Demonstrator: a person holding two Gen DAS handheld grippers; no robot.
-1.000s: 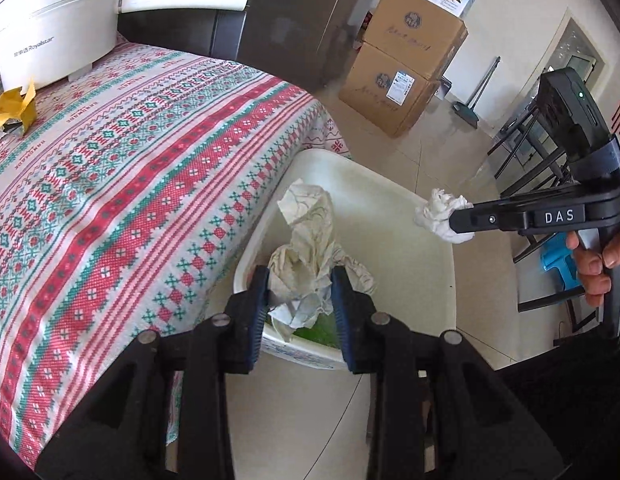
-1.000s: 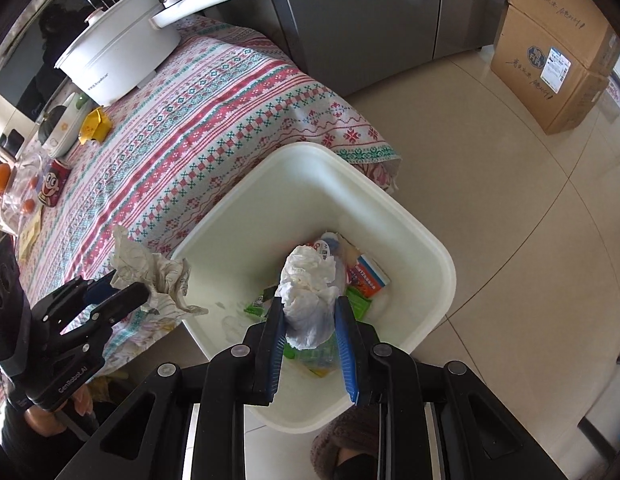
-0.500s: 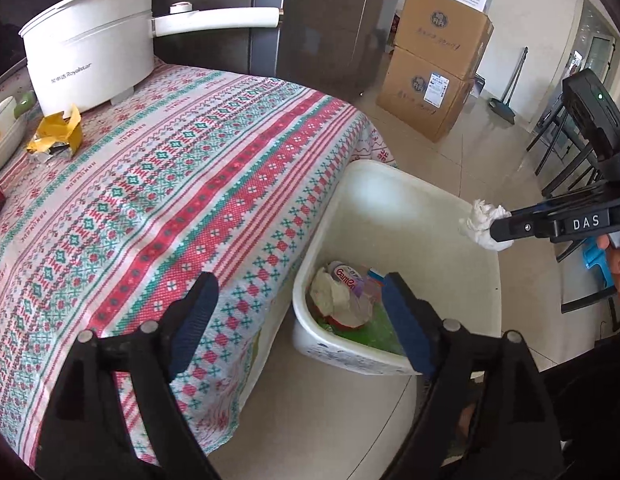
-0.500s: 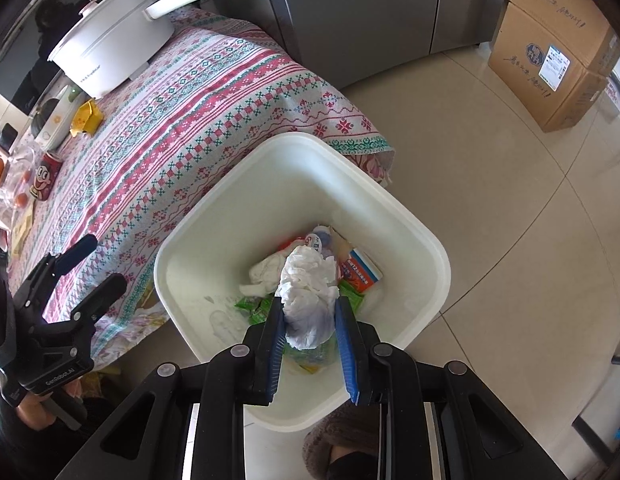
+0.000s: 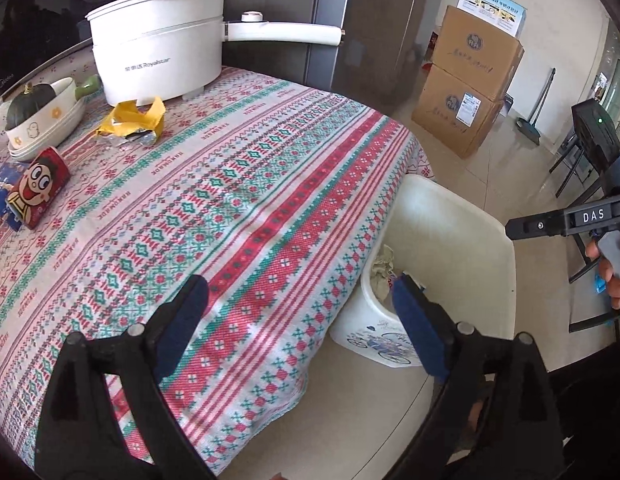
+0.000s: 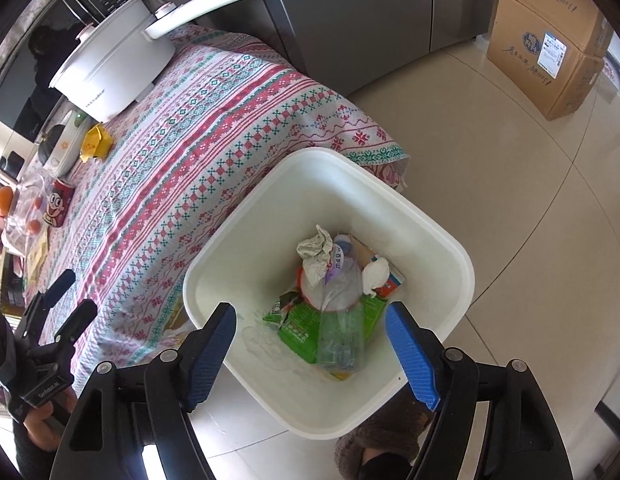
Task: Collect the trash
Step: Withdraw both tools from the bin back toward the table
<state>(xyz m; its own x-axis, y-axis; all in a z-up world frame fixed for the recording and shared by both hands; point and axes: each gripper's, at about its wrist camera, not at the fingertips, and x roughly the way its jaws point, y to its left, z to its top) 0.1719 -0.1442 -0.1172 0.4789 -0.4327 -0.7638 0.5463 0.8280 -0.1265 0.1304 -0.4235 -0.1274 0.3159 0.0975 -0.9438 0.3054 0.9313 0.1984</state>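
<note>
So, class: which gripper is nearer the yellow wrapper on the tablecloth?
Left. The left gripper hangs over the tablecloth's near part, facing the yellow wrapper; the right gripper hangs over the bin.

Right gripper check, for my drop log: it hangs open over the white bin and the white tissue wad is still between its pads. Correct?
Not quite. The right gripper does hang open over the white bin, jaws just opened, but nothing is between its pads; the right wrist view shows the tissue wad lying in the bin among the other trash.
</note>
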